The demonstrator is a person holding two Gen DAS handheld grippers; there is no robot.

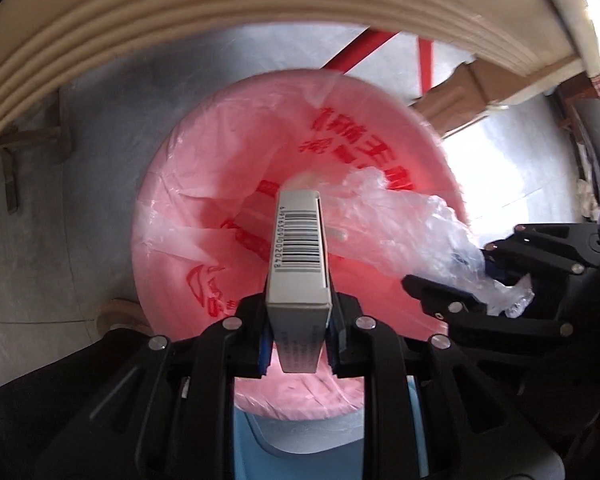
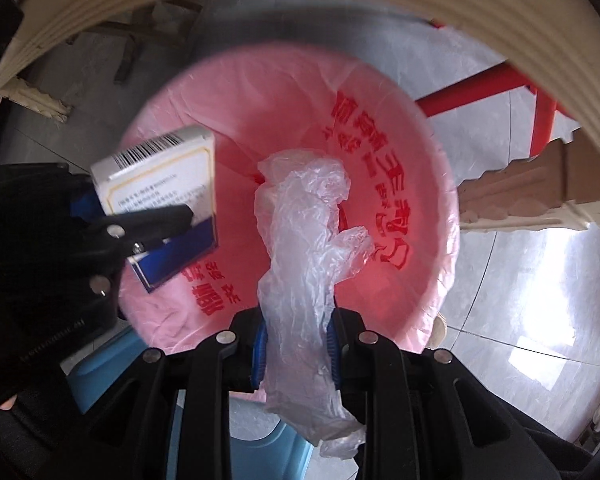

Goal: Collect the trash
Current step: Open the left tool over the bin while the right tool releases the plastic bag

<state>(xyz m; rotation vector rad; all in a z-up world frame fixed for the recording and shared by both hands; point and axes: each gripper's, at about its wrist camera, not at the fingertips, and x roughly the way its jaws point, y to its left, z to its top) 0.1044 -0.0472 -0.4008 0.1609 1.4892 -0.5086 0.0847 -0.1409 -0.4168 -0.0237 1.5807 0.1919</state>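
Observation:
A bin lined with a pink plastic bag (image 1: 204,184) with red print stands on the floor below both grippers; it also shows in the right wrist view (image 2: 260,96). My left gripper (image 1: 298,332) is shut on a small white box (image 1: 300,248) with a barcode, held over the bin mouth; the box also shows at the left of the right wrist view (image 2: 160,176). My right gripper (image 2: 296,344) is shut on a crumpled clear plastic glove (image 2: 304,240), also over the bin; the glove also shows in the left wrist view (image 1: 416,220).
A cream table edge (image 1: 180,12) arches over the bin at the top. Red metal legs (image 2: 500,84) and a cardboard piece (image 2: 540,184) lie on the grey tiled floor beyond the bin. A blue stool (image 2: 112,364) sits just under the grippers.

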